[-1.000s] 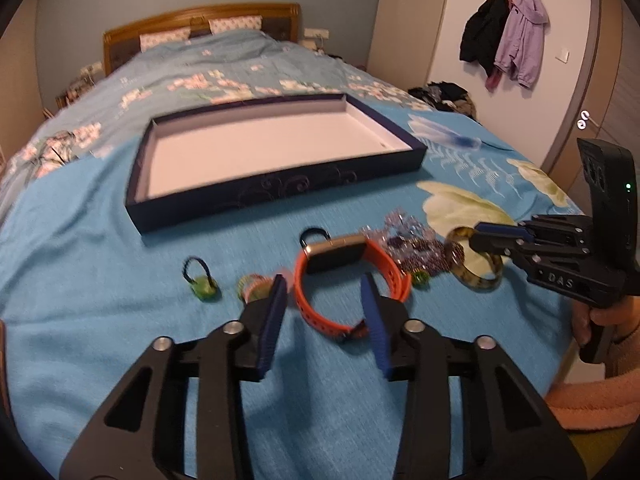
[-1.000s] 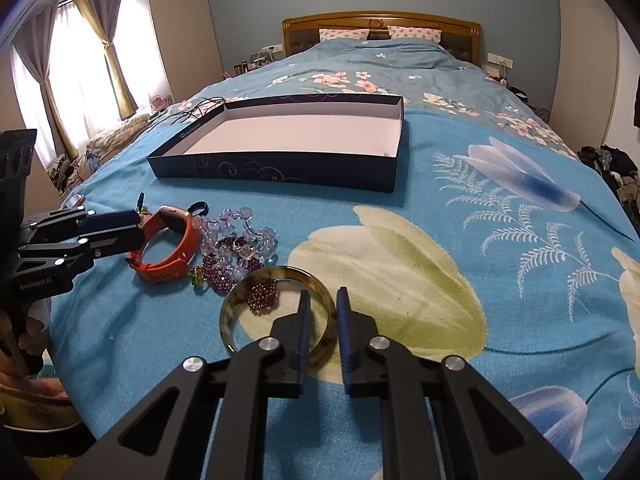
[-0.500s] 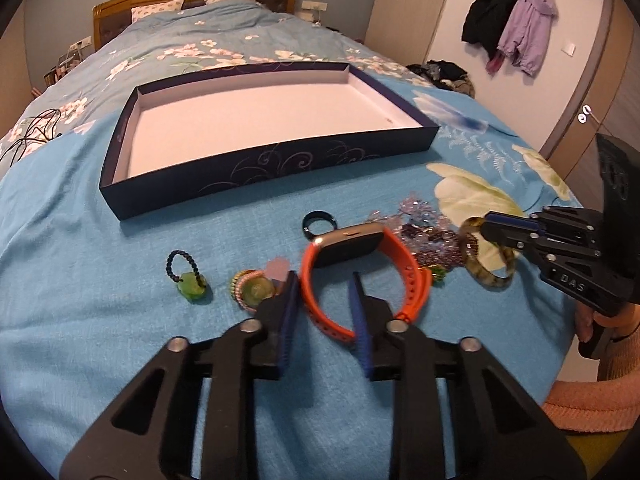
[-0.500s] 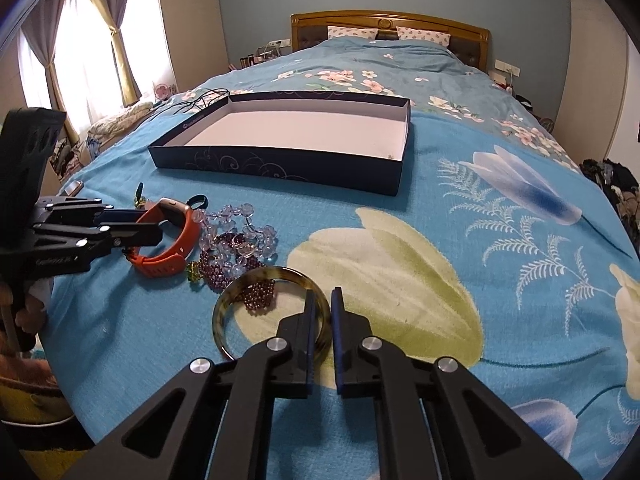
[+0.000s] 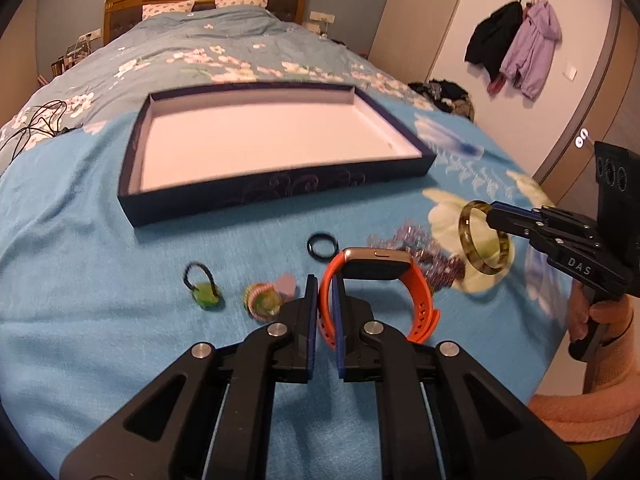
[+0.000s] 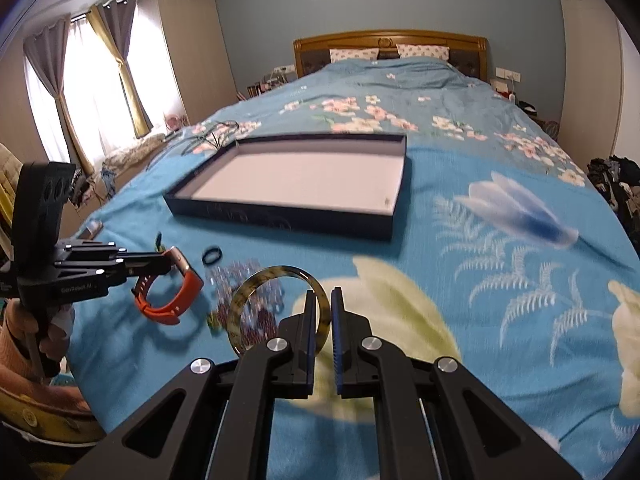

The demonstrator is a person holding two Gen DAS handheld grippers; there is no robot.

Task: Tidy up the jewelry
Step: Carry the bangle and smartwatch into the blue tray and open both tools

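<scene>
Gripping watch (image 5: 380, 276) and bangle (image 6: 276, 304).

Bead pile (image 6: 248, 280) blurred, partly behind bangle (image 6: 276, 308); box (image 5: 276, 192) pattern smeared

Open bedspread (image 6: 320, 256) lies between the claws and the box (image 6: 280, 216), whose near wall stands across.

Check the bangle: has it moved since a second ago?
Yes. The bangle has come up off the bedspread in the right gripper and now hangs above the beads, nearer the box.
</scene>
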